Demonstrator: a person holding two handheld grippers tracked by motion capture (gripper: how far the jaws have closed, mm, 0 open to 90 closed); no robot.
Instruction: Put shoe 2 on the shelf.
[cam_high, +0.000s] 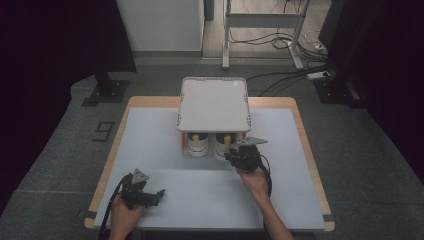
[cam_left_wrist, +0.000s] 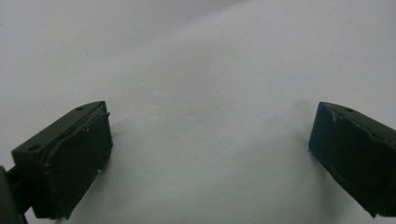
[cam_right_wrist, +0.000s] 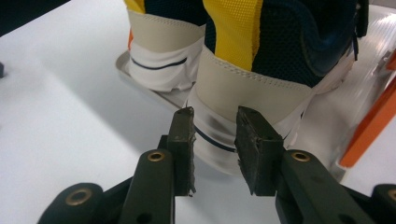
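At the open front of a white shoebox (cam_high: 214, 105), the right gripper (cam_right_wrist: 214, 122) pinches the heel of the right-hand shoe (cam_right_wrist: 261, 84), jaws narrowed on its sole edge. Its mate (cam_right_wrist: 161, 60) sits just beside it inside the box. Neither shoe is out yet. The left gripper (cam_high: 159, 193) rests well short of the box, jaws wide and empty.

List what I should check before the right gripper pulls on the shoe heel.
1. Right gripper lined up on the cream-and-white heel of the nearer yellow-and-navy mesh shoe: ok.
2. Pads pressing on that heel: cannot tell; the jaws stand narrow against it.
3. Second matching shoe away from the jaws: ok.
4. Left gripper open with nothing between its jaws: ok.
5. White table top bare in front of the white plastic box: ok.
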